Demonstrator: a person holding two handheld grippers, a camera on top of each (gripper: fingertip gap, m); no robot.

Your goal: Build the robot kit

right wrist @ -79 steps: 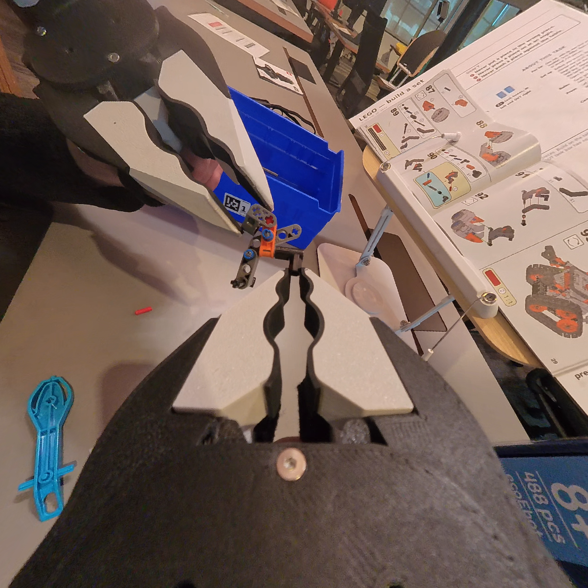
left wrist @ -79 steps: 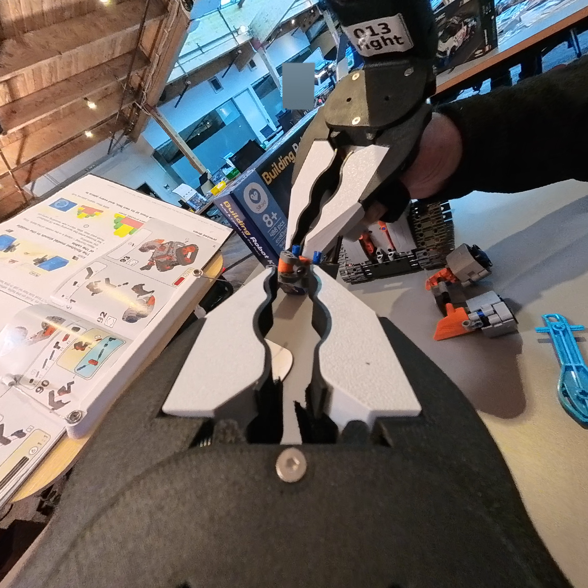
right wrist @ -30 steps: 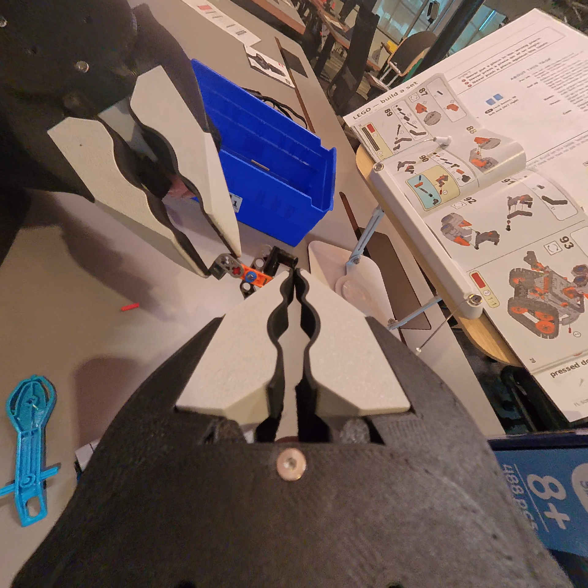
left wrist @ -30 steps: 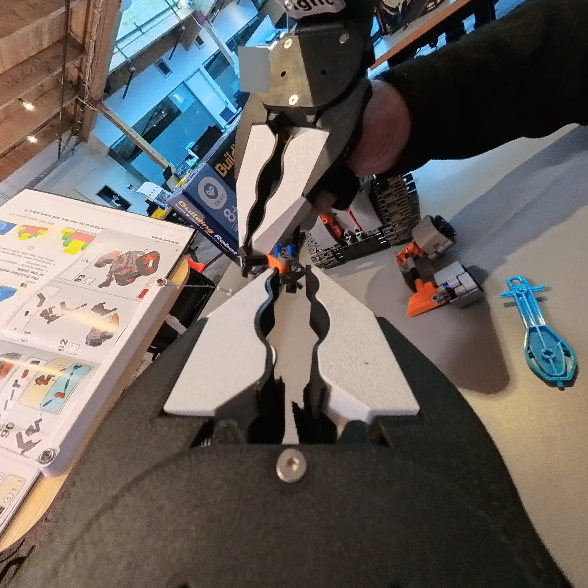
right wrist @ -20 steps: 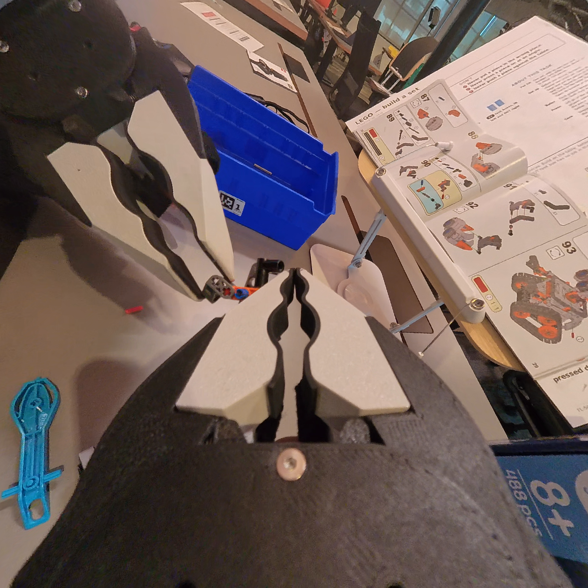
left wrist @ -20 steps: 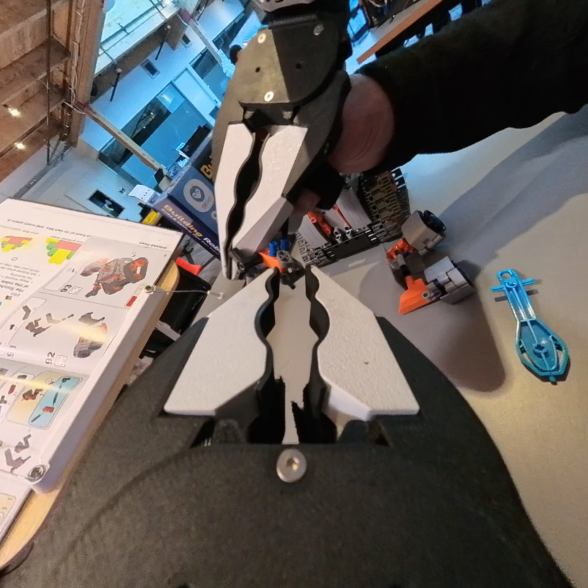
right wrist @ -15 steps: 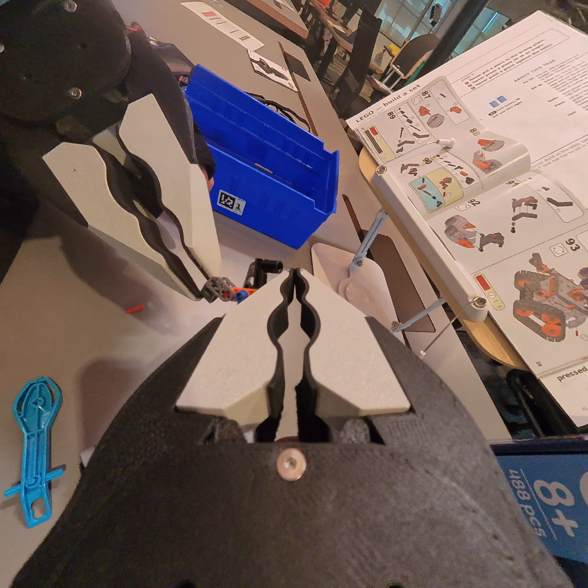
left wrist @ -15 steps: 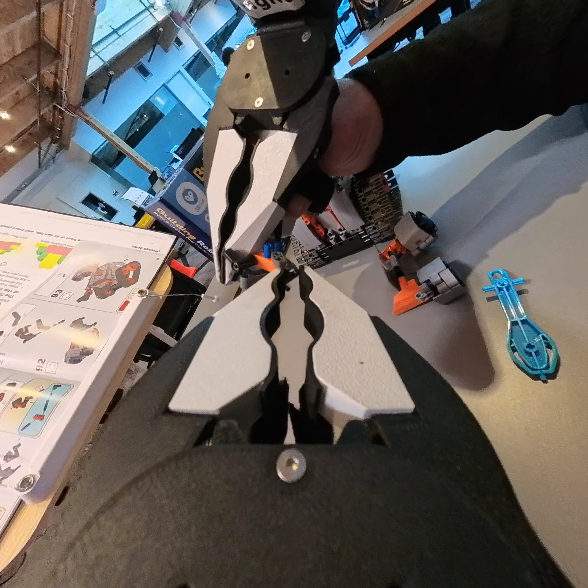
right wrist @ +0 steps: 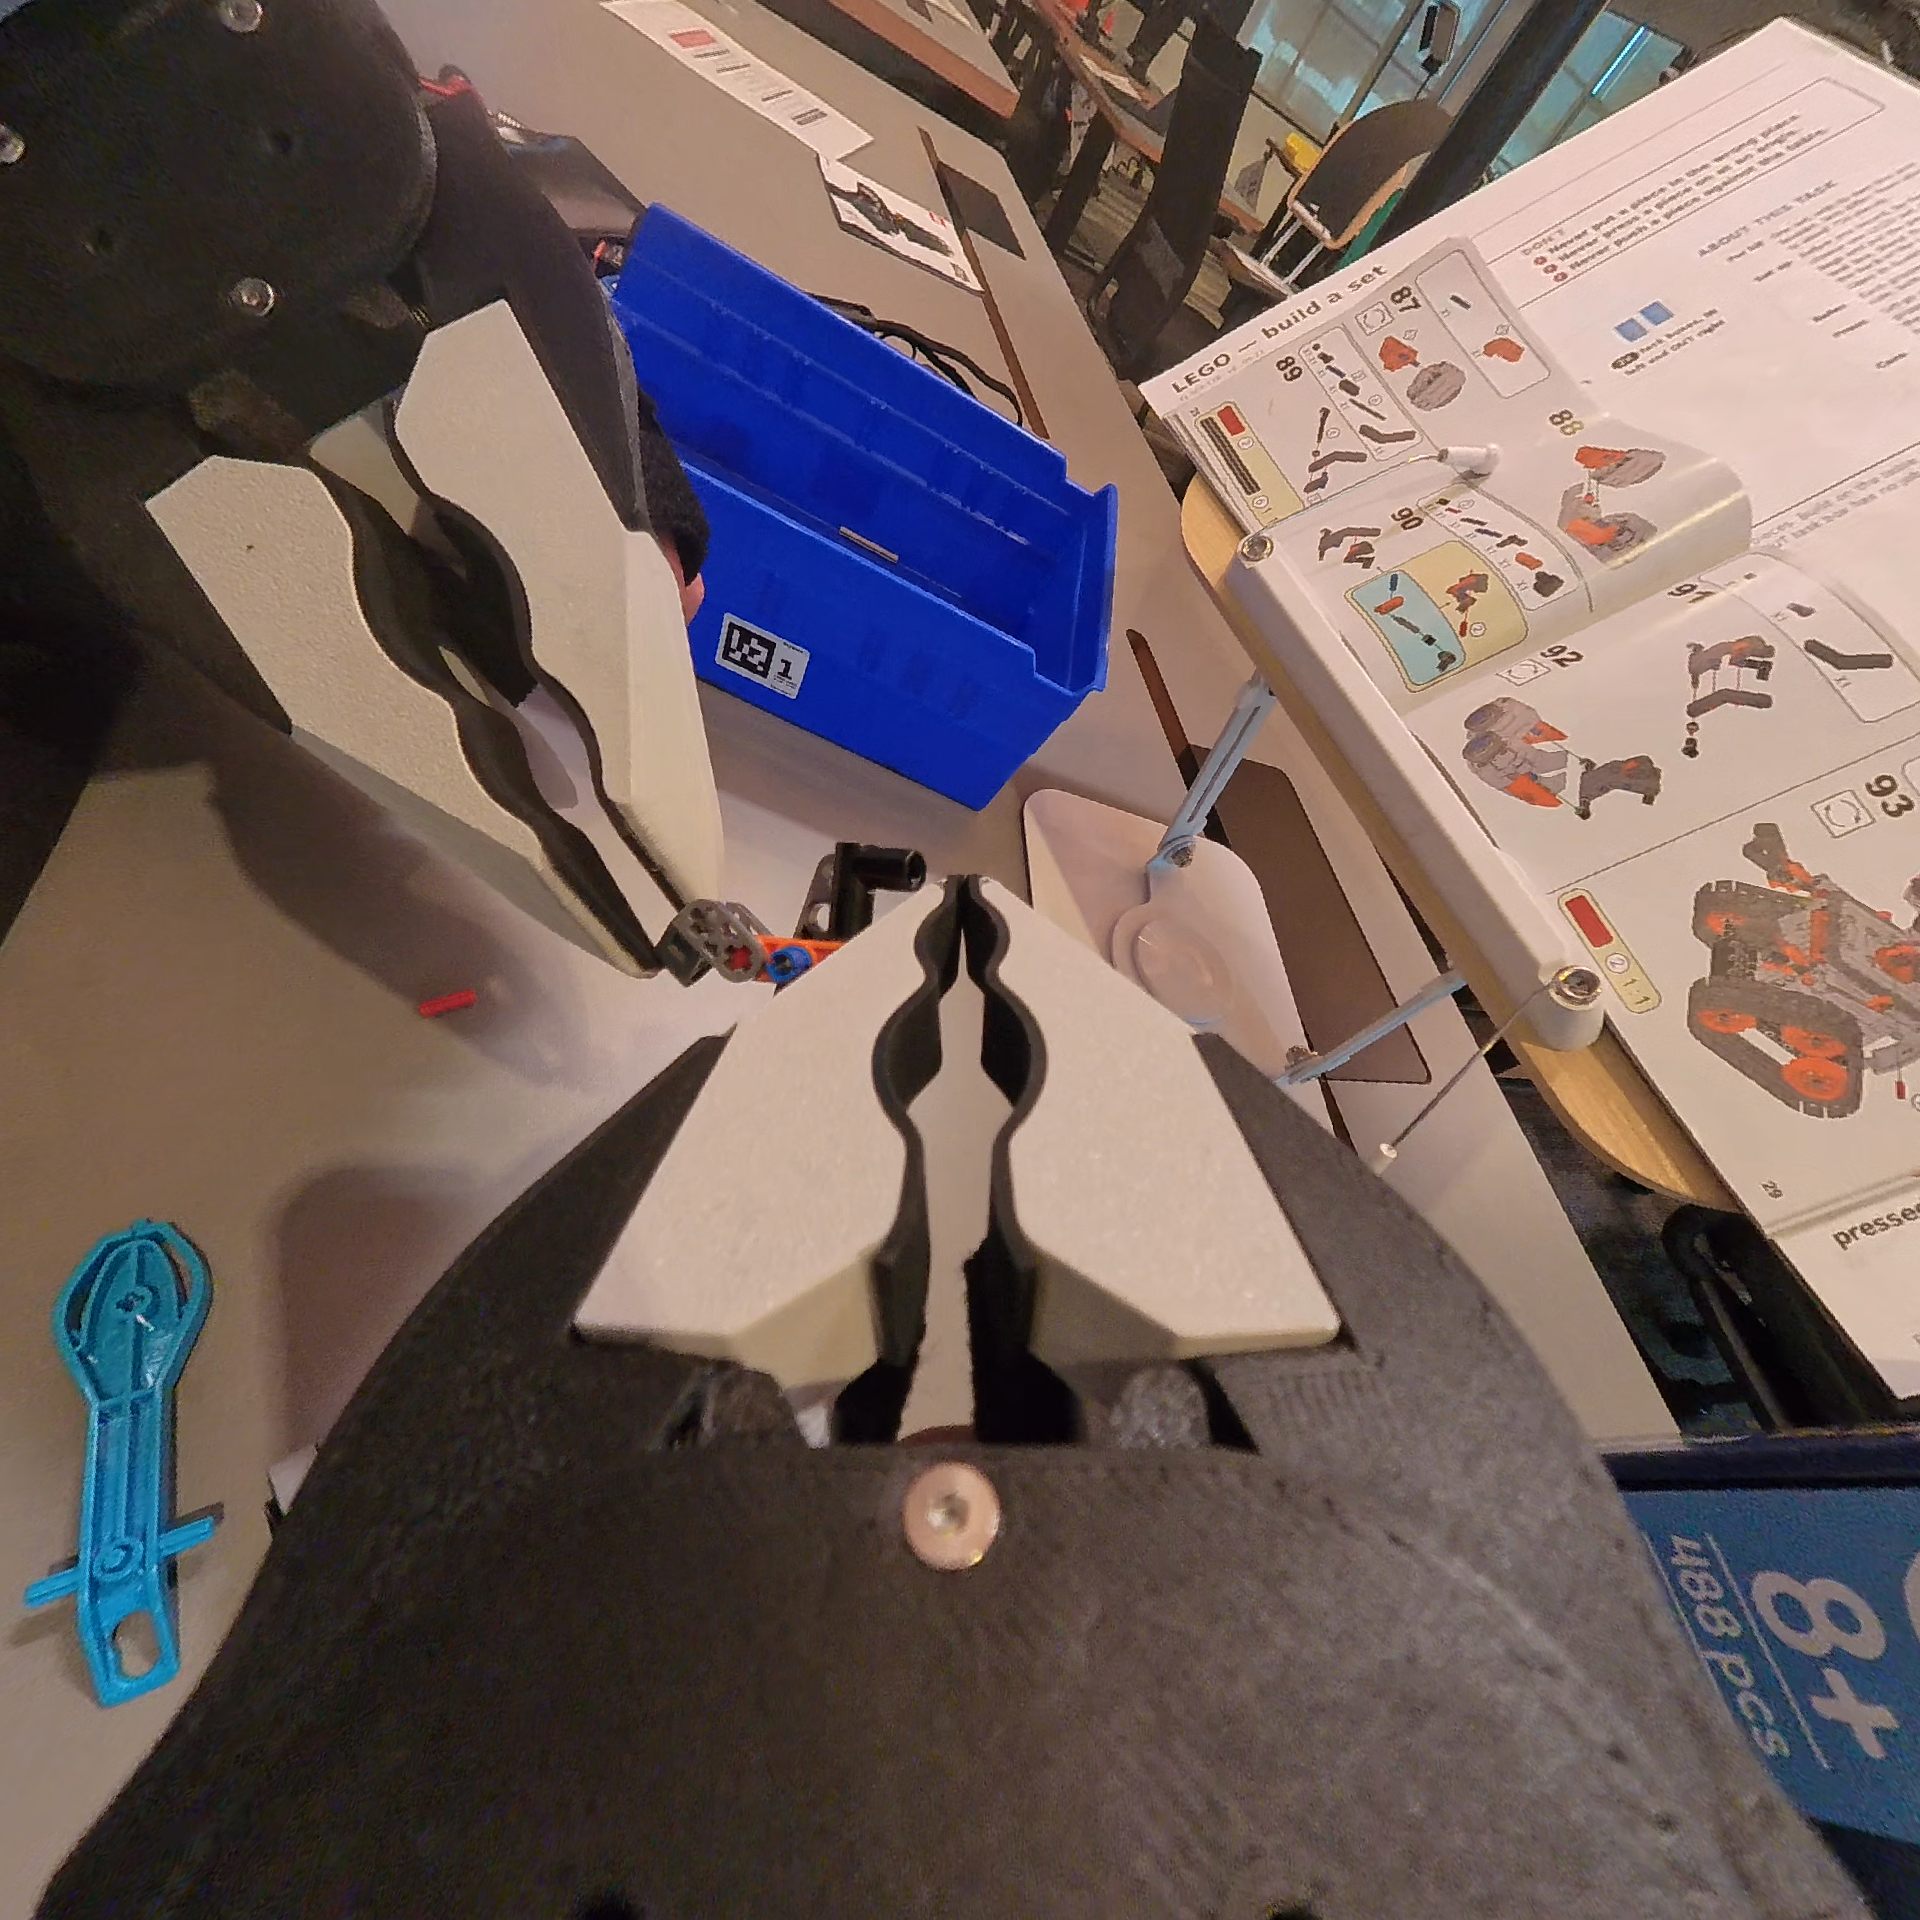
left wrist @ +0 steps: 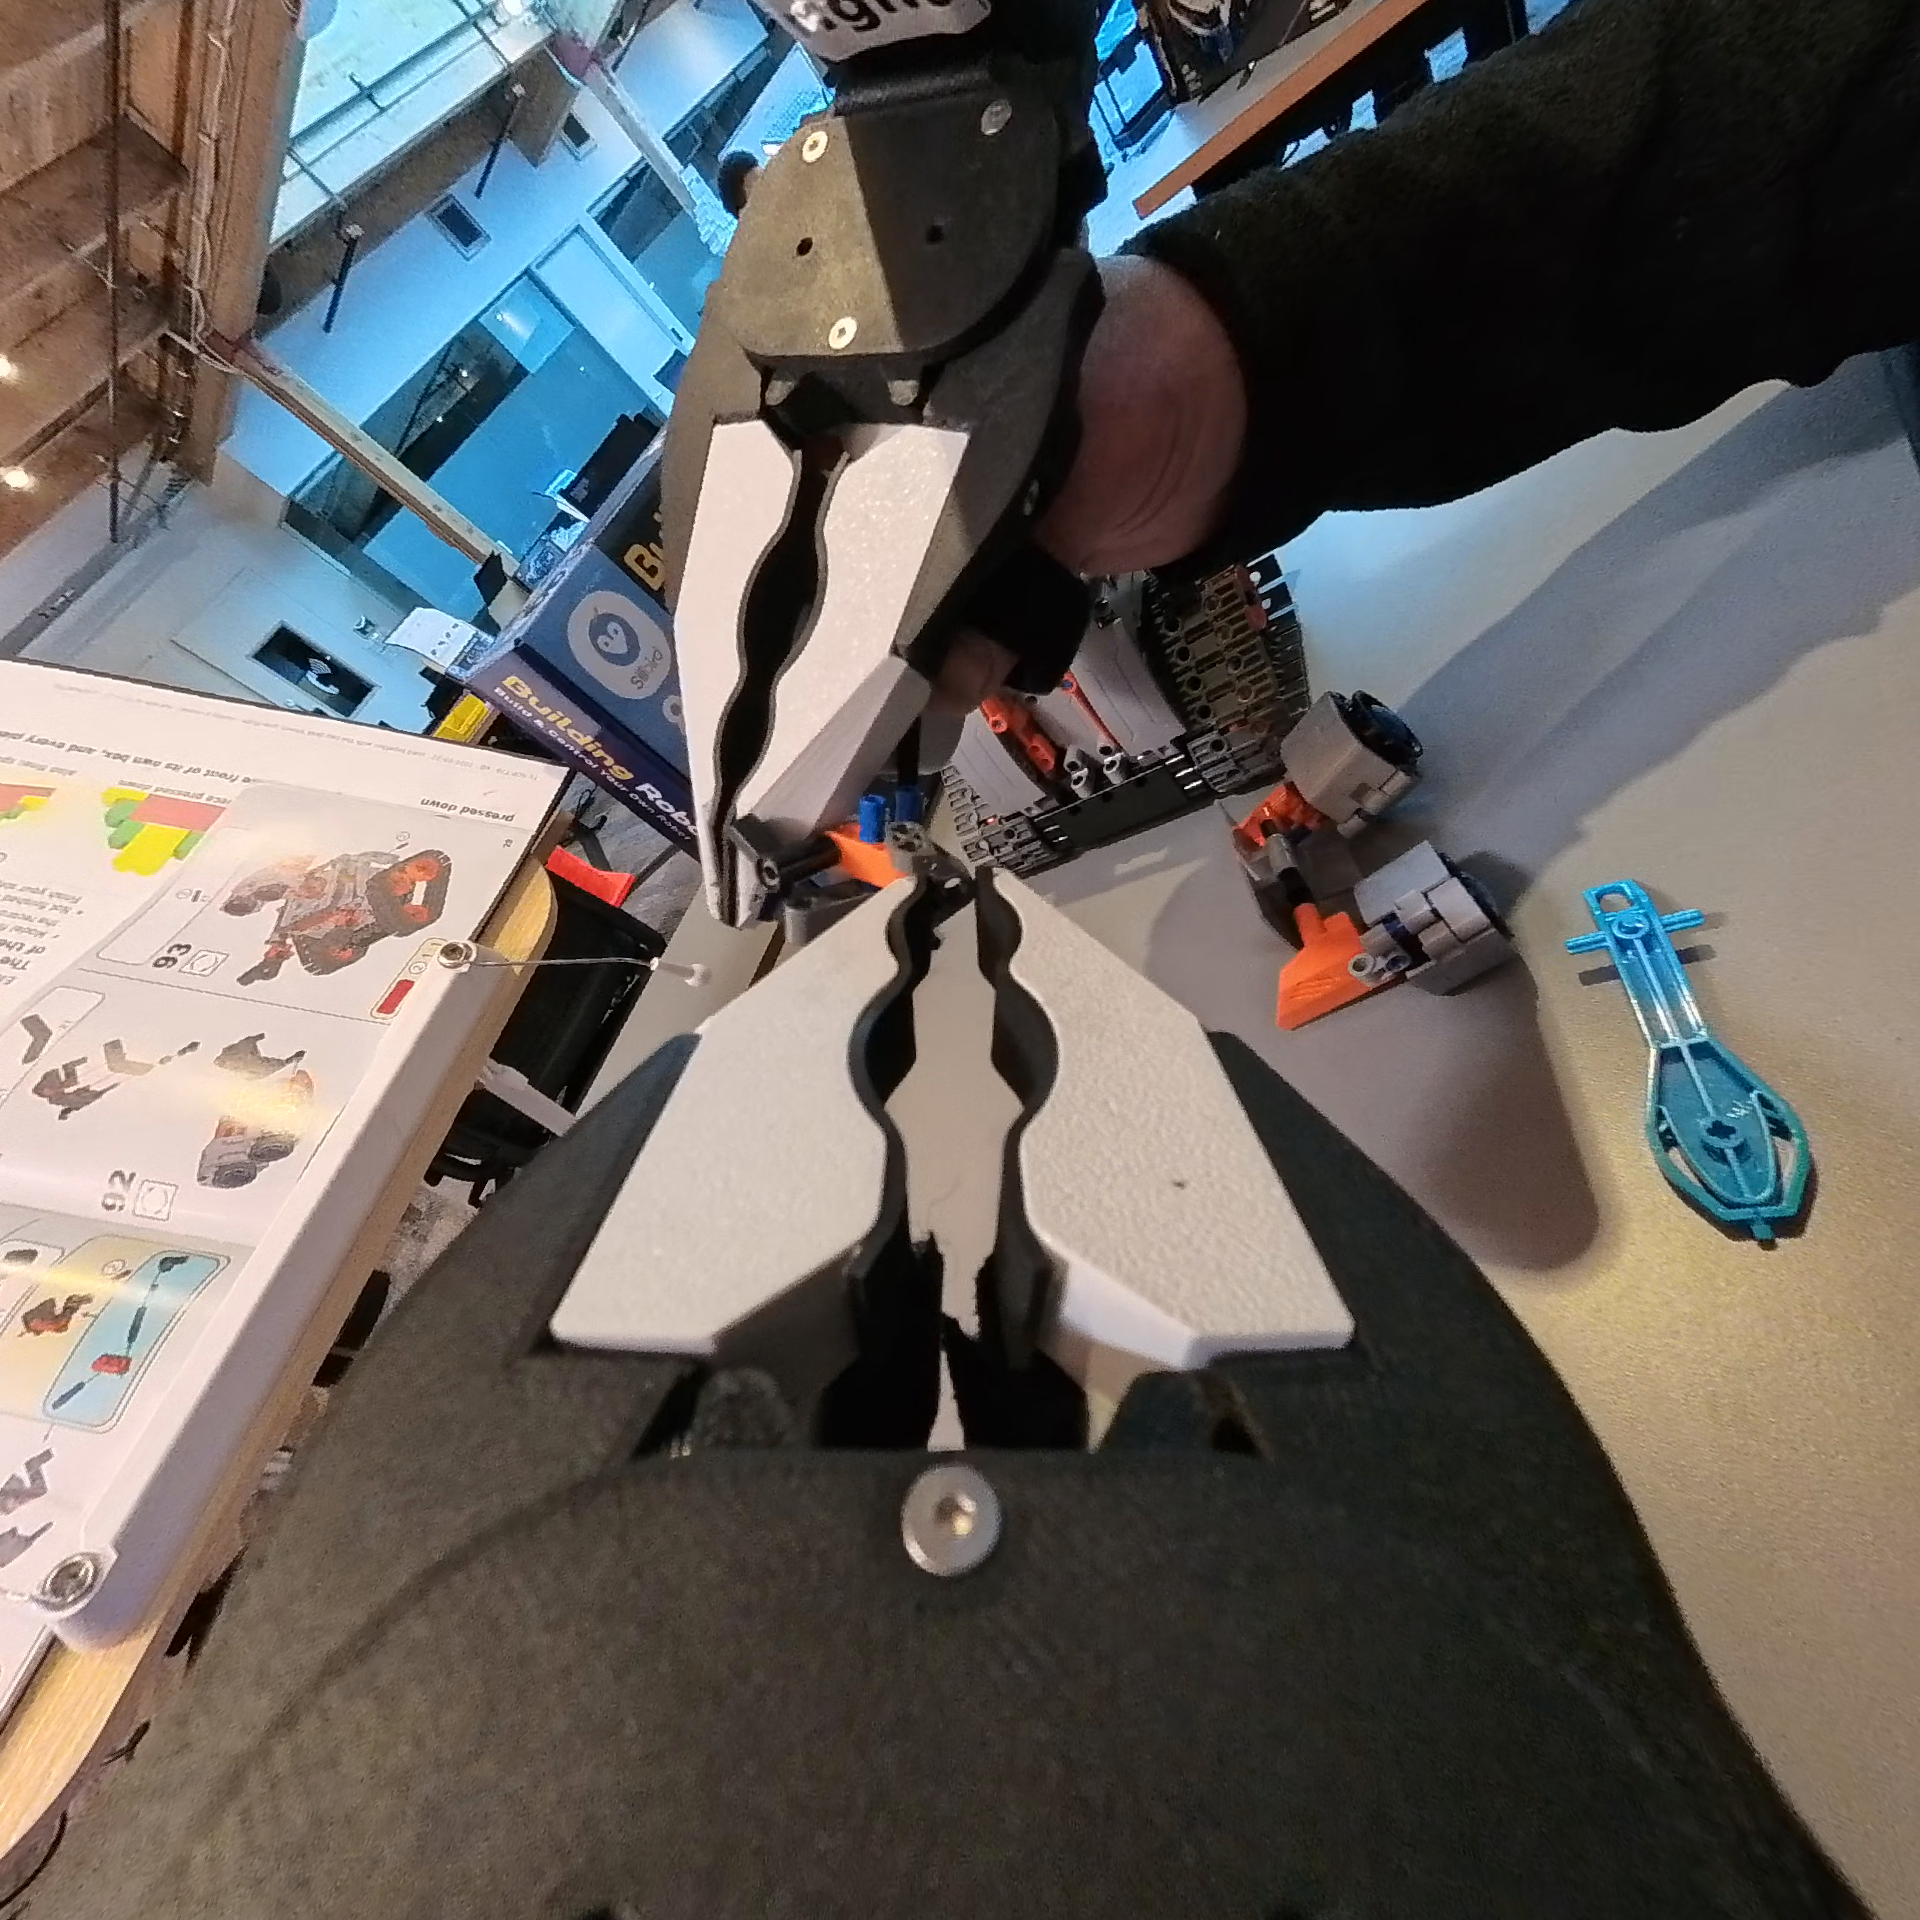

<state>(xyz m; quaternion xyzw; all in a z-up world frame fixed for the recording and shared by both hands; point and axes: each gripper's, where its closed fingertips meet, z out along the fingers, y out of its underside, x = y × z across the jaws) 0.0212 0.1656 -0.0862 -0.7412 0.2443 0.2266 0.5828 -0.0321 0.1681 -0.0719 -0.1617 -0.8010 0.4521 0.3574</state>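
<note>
both jaws closed on brick assembly (right wrist: 764,940)

The bench (right wrist: 260,1091) is flat and grey. A blue box (right wrist: 894,623) sits on it. Near the blue box lies a tiny red peg (right wrist: 447,1003). Farther from the box lies a light blue plastic tool (right wrist: 120,1455). A white stand foot (right wrist: 1153,914) rests just beside the box. A black and grey toy tank (left wrist: 1153,748) and a small orange and grey toy part (left wrist: 1382,935) sit on the bench too.
</note>
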